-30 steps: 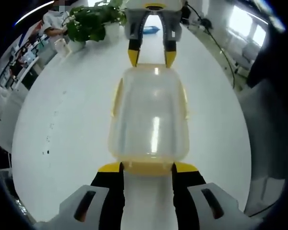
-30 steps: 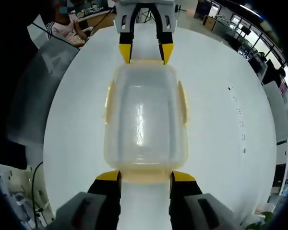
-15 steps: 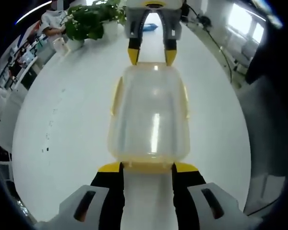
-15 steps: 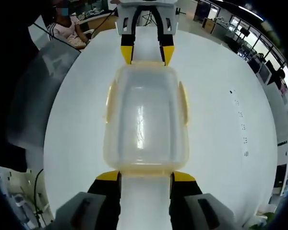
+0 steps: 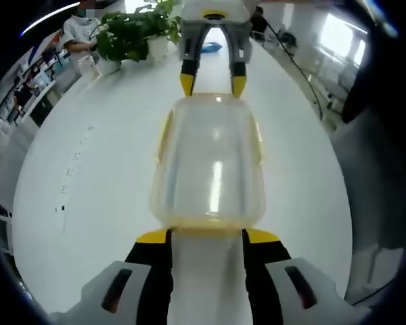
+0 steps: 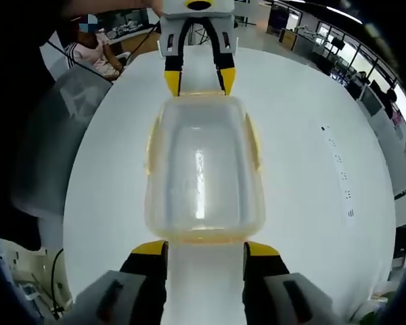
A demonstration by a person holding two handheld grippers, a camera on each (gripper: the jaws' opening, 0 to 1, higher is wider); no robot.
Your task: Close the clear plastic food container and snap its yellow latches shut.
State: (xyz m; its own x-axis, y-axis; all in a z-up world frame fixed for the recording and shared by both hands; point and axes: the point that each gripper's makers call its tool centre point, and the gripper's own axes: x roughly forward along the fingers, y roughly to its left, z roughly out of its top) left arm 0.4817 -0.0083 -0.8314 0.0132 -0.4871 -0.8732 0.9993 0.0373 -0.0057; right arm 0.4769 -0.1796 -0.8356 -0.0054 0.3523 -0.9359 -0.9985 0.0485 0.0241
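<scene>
1. While the clear container (image 5: 210, 162) lies lid-on upon the white desk (image 5: 88, 203), my left claw (image 5: 206, 238) stands at its near short end, jaws apart, tips touching the yellow rim.
2. My right claw (image 6: 205, 249) meets the opposite end likewise, jaws apart.
3. Yellow latches (image 6: 149, 149) line the long sides.

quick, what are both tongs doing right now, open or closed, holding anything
Left tongs: open, jaws spread at one short end of the container, holding nothing.
Right tongs: open at the opposite end, holding nothing.
</scene>
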